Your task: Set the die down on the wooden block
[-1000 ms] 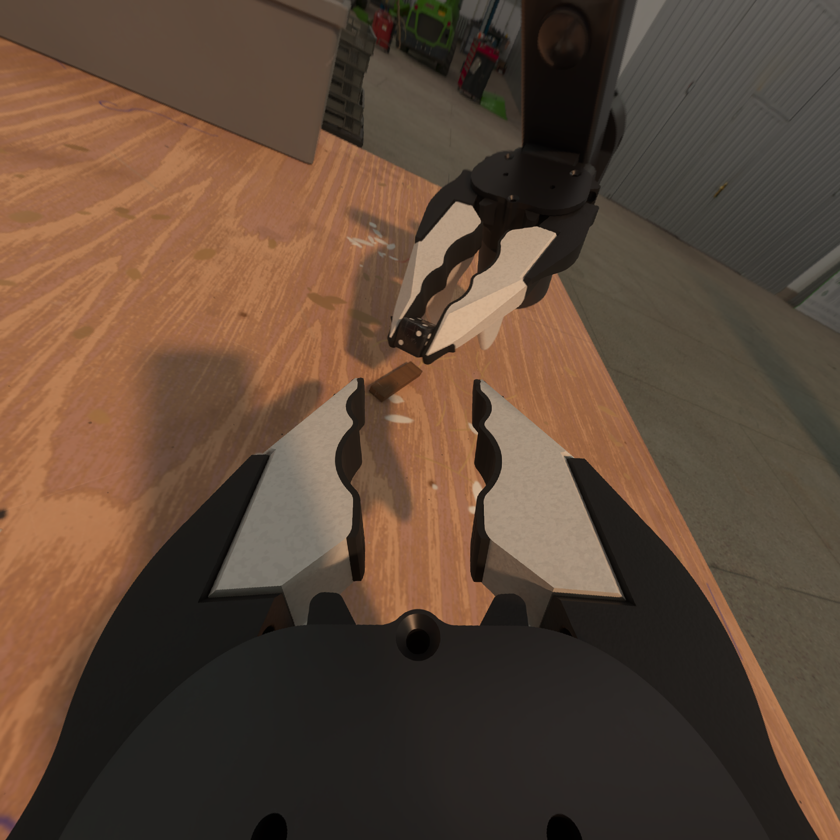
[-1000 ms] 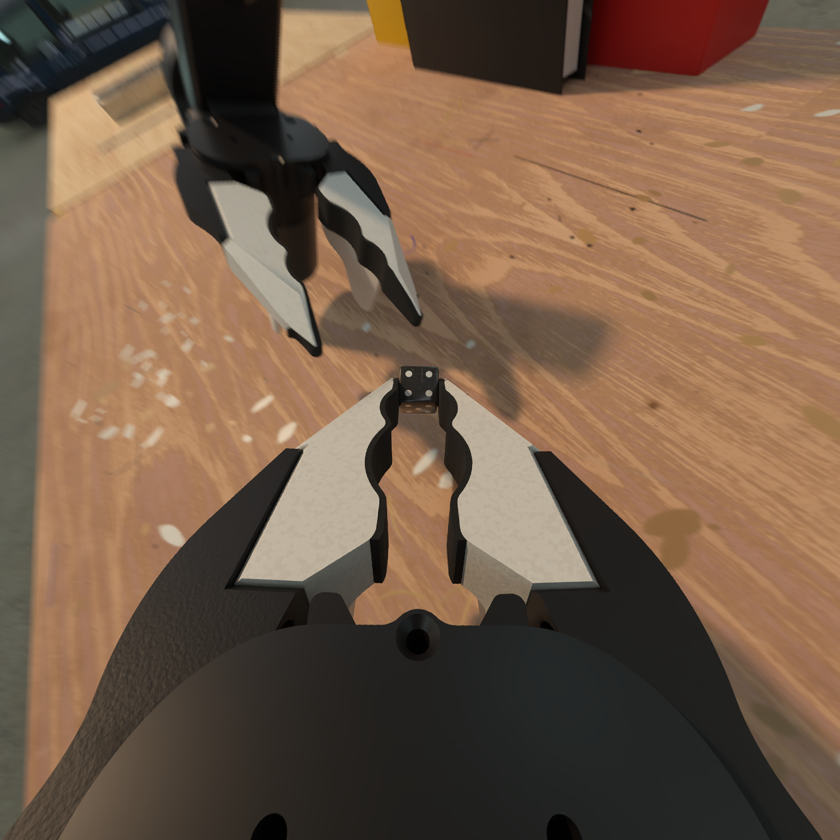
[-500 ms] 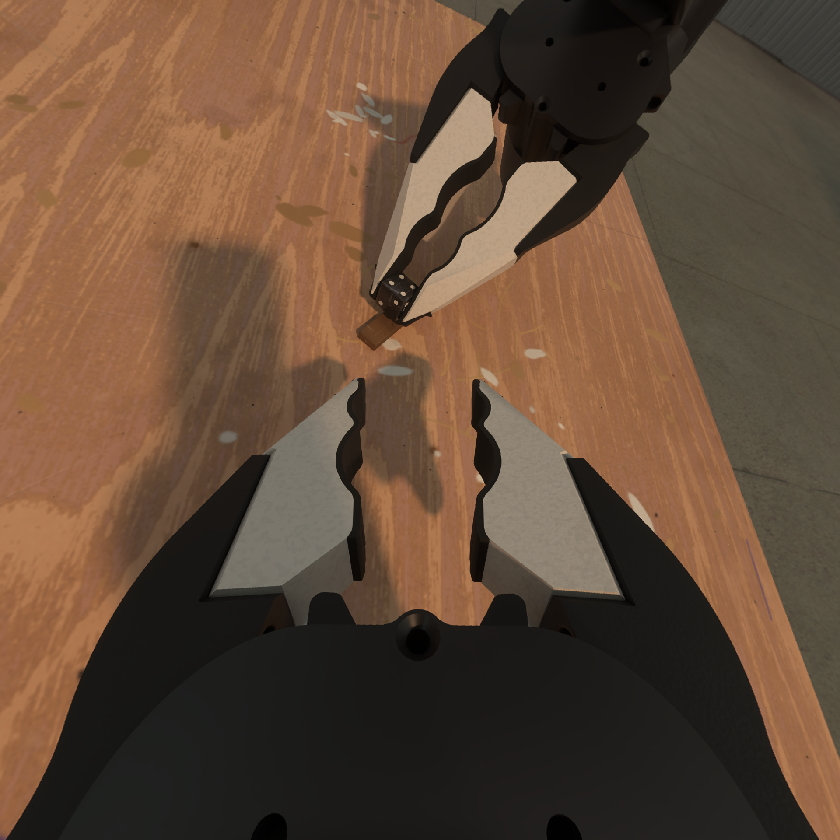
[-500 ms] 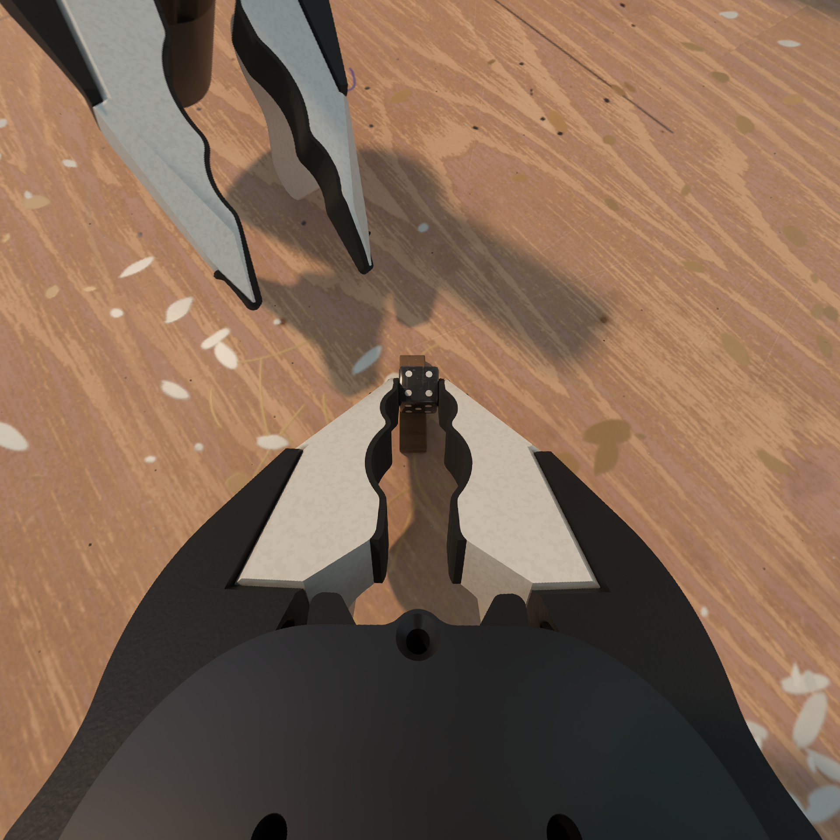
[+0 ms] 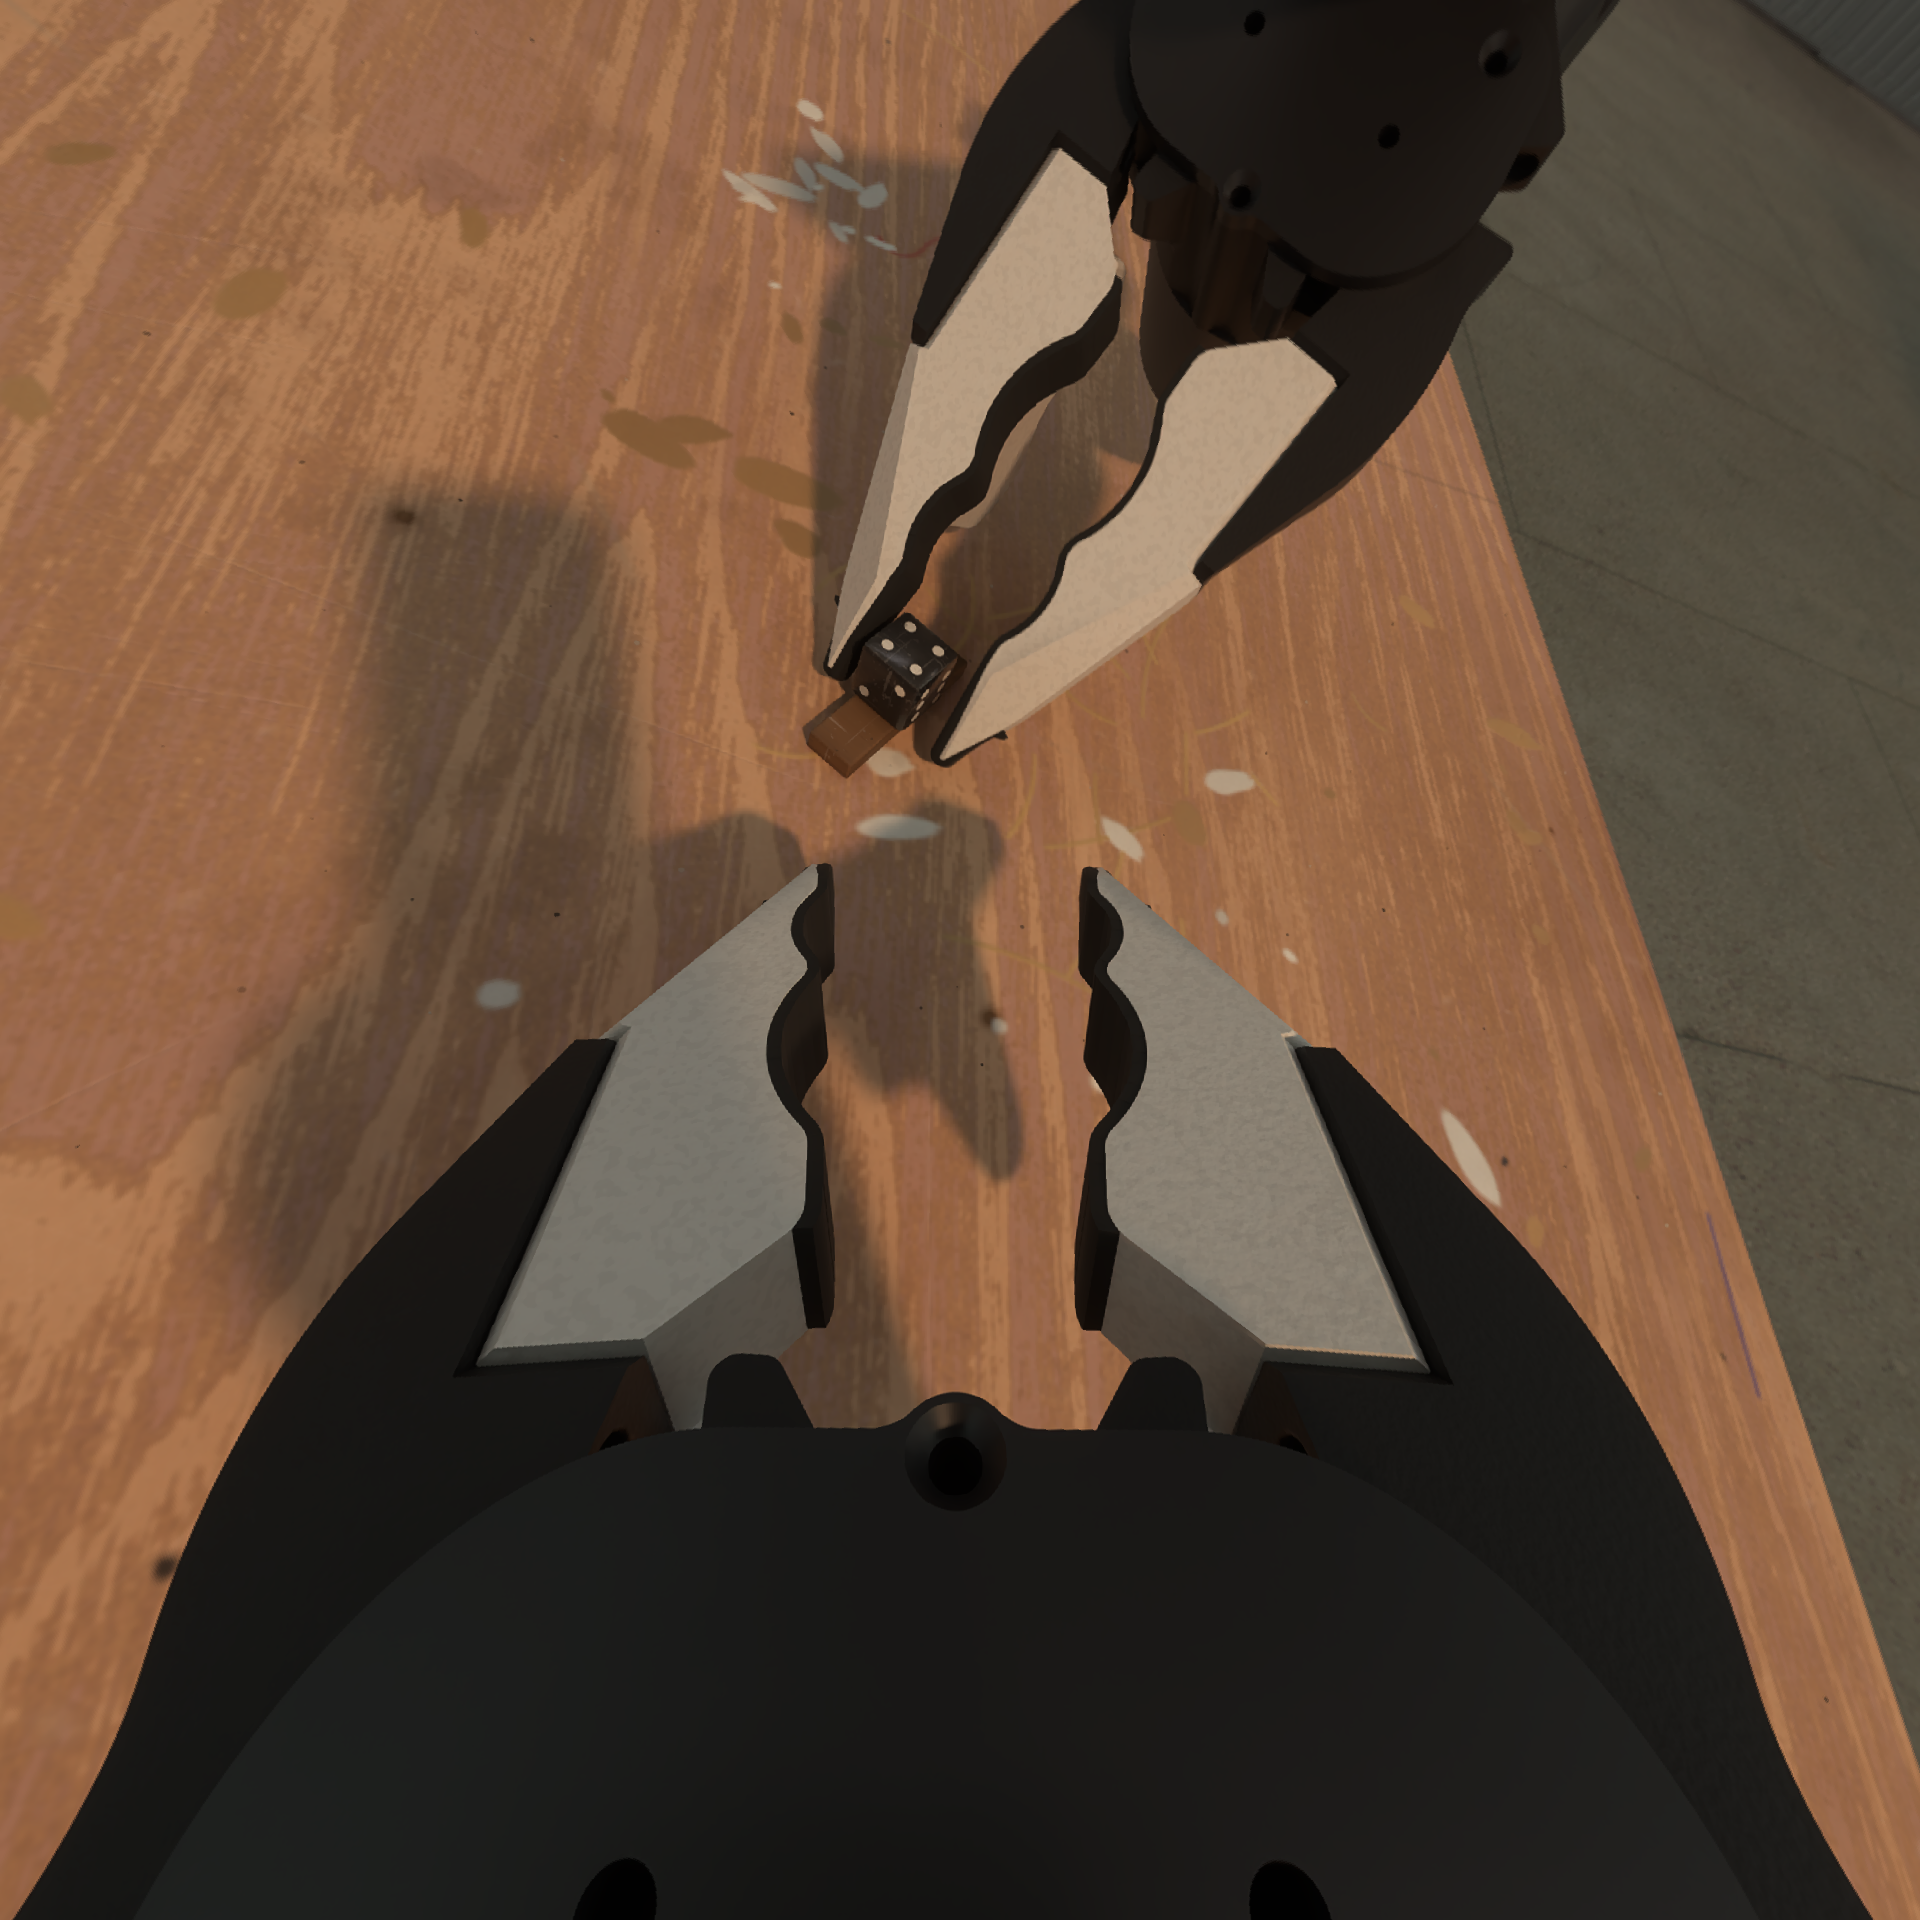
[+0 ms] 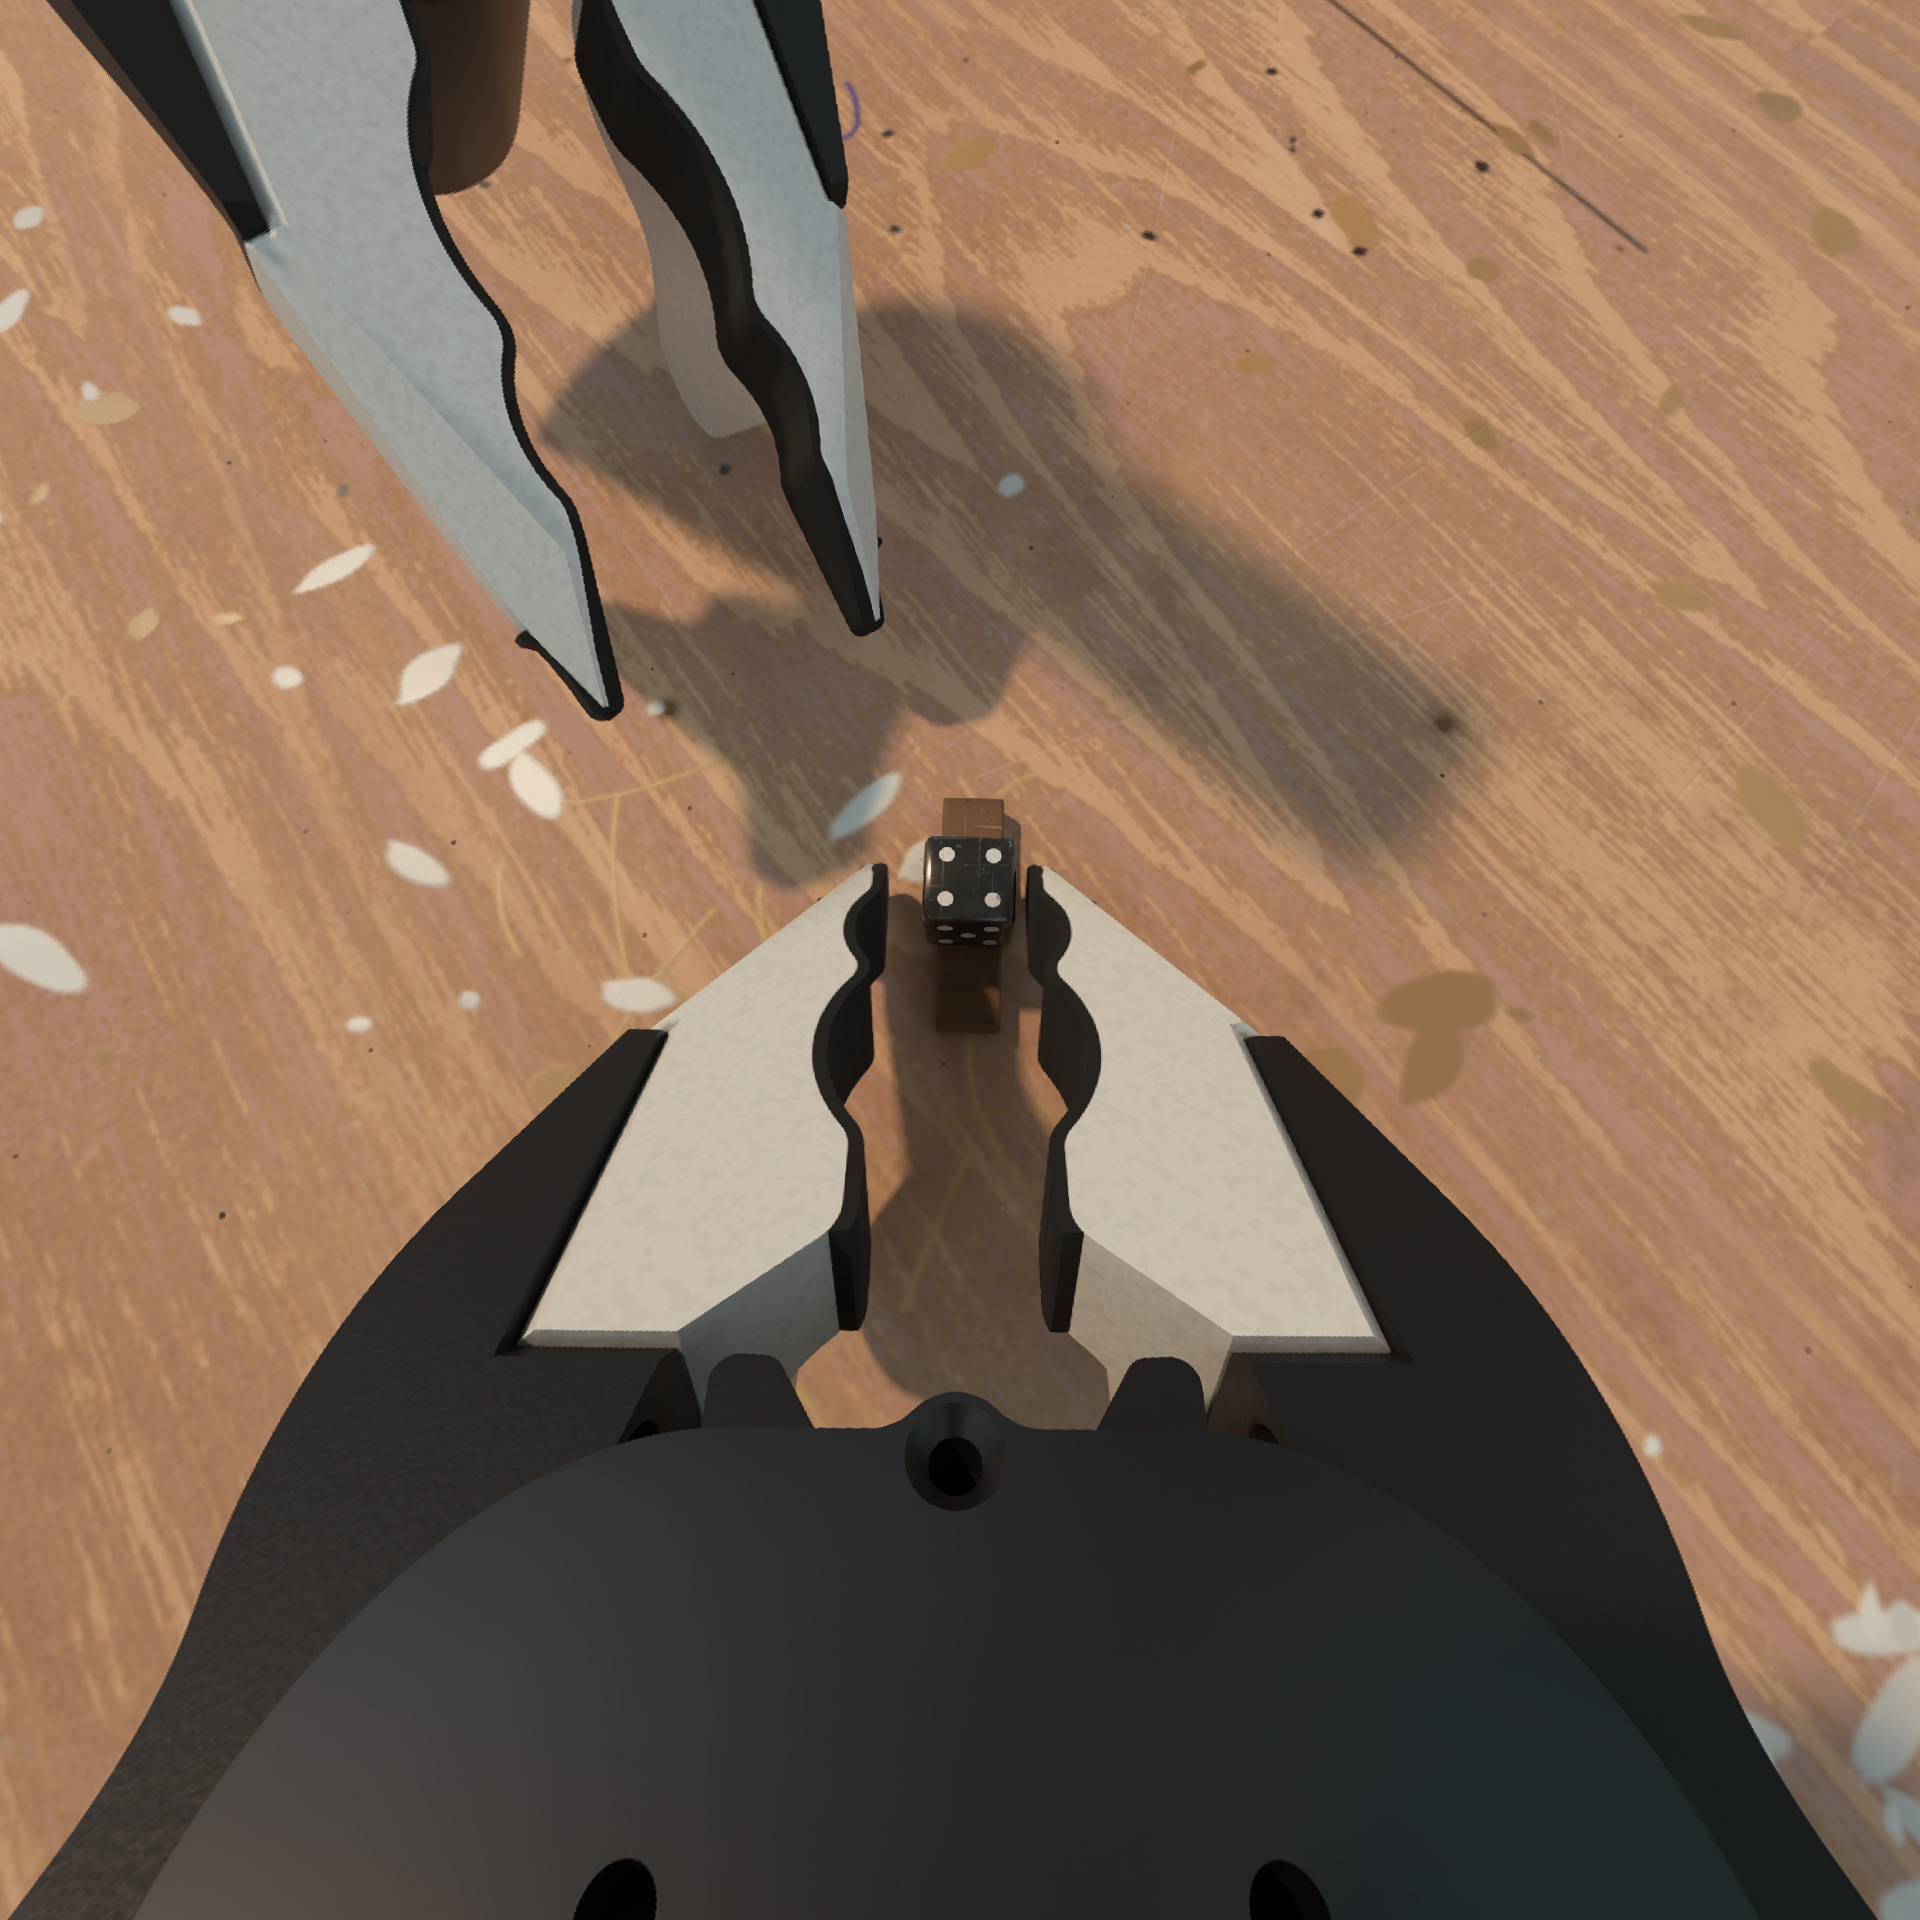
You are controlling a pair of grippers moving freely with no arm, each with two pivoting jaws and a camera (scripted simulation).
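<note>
A small black die (image 6: 968, 888) with white pips rests on a thin brown wooden block (image 6: 966, 1006) that lies flat on the wooden table (image 6: 1455, 520). My right gripper (image 6: 956, 883) is open around the die, with a narrow gap showing on each side. From the left wrist view, the die (image 5: 909, 670) sits on the far part of the block (image 5: 847, 740) between the right gripper's (image 5: 894, 712) tips. My left gripper (image 5: 956, 883) is open and empty, a short way in front of the block. It also shows in the right wrist view (image 6: 732, 665).
The table's right edge (image 5: 1558, 727) runs diagonally in the left wrist view, with grey floor (image 5: 1745, 623) beyond it. White and tan flecks (image 6: 426, 670) mark the tabletop. The two grippers' shadows fall across the wood beside the block.
The right gripper came down with the die onto the block, then its jaws parted and let the die go. The left gripper moved in closer and tilted downward.
</note>
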